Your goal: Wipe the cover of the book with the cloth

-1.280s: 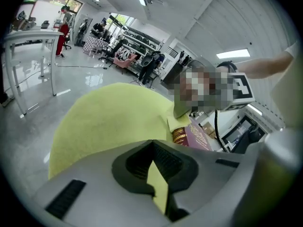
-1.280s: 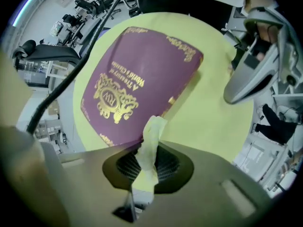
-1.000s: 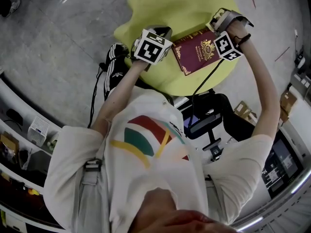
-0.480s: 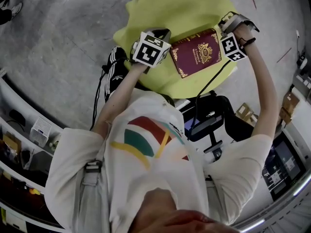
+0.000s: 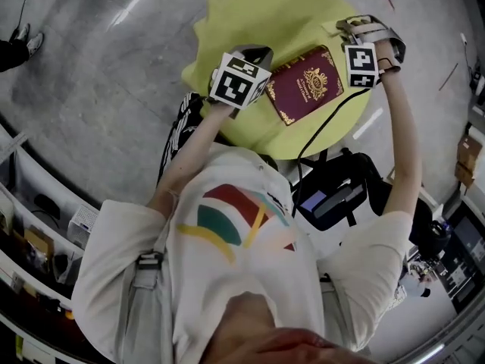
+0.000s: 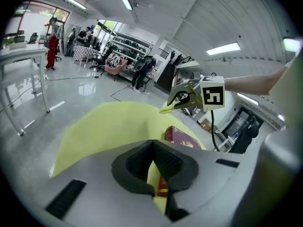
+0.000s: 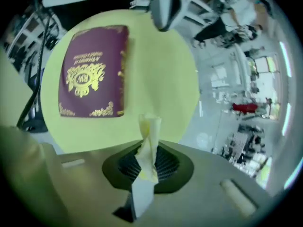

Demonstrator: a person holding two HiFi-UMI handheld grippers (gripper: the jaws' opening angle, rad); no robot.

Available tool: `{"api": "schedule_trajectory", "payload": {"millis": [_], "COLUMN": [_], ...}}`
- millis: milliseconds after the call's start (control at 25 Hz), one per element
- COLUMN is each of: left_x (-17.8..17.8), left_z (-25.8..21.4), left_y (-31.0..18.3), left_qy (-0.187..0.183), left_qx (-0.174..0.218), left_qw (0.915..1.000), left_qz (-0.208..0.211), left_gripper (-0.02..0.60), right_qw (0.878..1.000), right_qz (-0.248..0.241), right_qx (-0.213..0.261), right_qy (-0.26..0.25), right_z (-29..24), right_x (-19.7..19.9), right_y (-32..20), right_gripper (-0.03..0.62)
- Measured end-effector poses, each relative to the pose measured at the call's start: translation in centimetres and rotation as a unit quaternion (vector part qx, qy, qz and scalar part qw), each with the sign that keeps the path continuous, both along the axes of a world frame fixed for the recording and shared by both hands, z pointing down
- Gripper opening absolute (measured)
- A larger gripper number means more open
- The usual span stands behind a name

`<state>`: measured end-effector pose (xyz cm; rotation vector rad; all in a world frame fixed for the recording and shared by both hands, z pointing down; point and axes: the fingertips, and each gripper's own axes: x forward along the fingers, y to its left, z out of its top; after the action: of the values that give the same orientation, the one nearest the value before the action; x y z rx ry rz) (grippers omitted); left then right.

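A maroon book (image 5: 305, 84) with gold print lies flat on a yellow cloth (image 5: 265, 21) spread over a small round table. My left gripper (image 5: 254, 54) sits at the book's left side, shut on a fold of the cloth (image 6: 113, 126); in the left gripper view the book (image 6: 182, 138) shows just past the jaws (image 6: 152, 174). My right gripper (image 5: 350, 25) is at the book's far right corner. It is shut on a twisted, raised corner of the cloth (image 7: 147, 126), with the book (image 7: 94, 72) lying ahead of it.
A black cable (image 5: 318, 135) runs from the right gripper down over the table's edge. A black chair with a screen (image 5: 333, 196) stands close beside the table. Grey floor surrounds it, and shelves (image 5: 45, 226) run along the left.
The right gripper has shifted a little right and away from the book's corner, taking the cloth corner with it. The left gripper has hardly moved. The head view has turned slightly.
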<state>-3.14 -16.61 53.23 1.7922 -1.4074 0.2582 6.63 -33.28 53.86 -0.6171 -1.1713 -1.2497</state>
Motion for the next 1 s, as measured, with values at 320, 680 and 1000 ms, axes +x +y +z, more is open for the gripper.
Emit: {"api": "schedule_trajectory", "payload": {"millis": [320,680,1000], "left_x": [-1.1,4.2,8.9], "left_z": [-9.7,-23.5,-28.8], "left_y": [-3.6,-1.9,1.4], "left_qy": [-0.029,-0.034,-0.058], "left_qx": [0.101,0.277,0.393], "left_qw": [0.9942,0.9542,0.9000], "left_qz": [0.026,0.108,0.180], "left_gripper": [0.015,0.015,0.015], "right_qw": [0.910,0.599,0.400], "right_qz": [0.256,0.444,0.503], "right_qx": [-0.102,-0.191,-0.128], "right_qy": [-0.311,-0.639,-0.756], "right_z": [-11.0,-25.3,-27.2], "right_x": [-4.4,-0.7,5.9], "right_y": [4.3,12.5,19.3], "right_gripper": [0.029,0.029,0.029]}}
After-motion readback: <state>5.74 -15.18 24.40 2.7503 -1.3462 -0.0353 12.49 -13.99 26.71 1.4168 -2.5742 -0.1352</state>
